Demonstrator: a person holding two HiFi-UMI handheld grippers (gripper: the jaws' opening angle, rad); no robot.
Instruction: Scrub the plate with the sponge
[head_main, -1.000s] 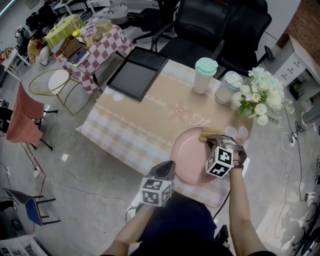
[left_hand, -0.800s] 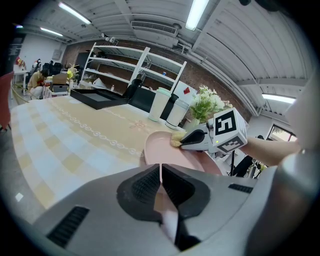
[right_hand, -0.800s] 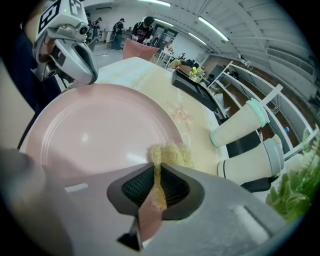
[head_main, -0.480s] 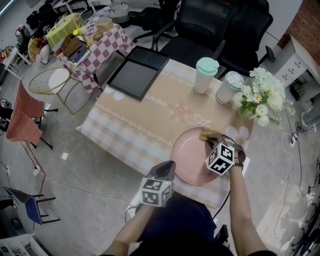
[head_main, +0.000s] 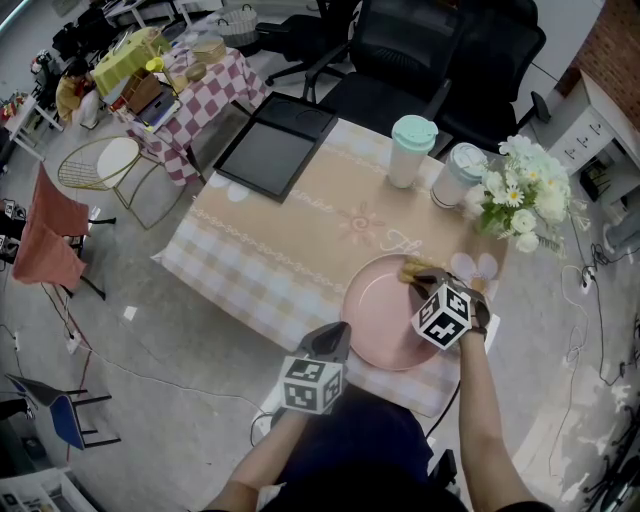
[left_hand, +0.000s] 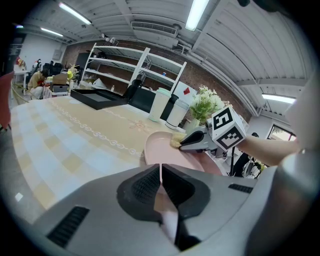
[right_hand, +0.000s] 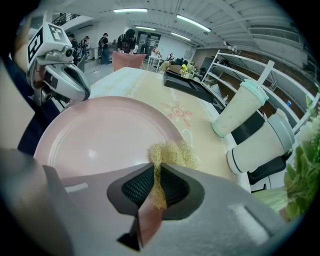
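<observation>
My right gripper (right_hand: 157, 170) is clamped on the sponge (right_hand: 172, 154), which presses against the plate (right_hand: 95, 135) at its far rim, on the side nearest the cup (right_hand: 239, 112). The bare face of the plate spreads from there back toward me and leftward, so I judge the scrubbing stroke should pull that way. My left gripper (left_hand: 160, 169) looks pinched shut on the near rim, steadying it.

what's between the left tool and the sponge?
Just bare pink plate, no other object. Head view shows it running from the left tool to the sponge in the right tool.
</observation>
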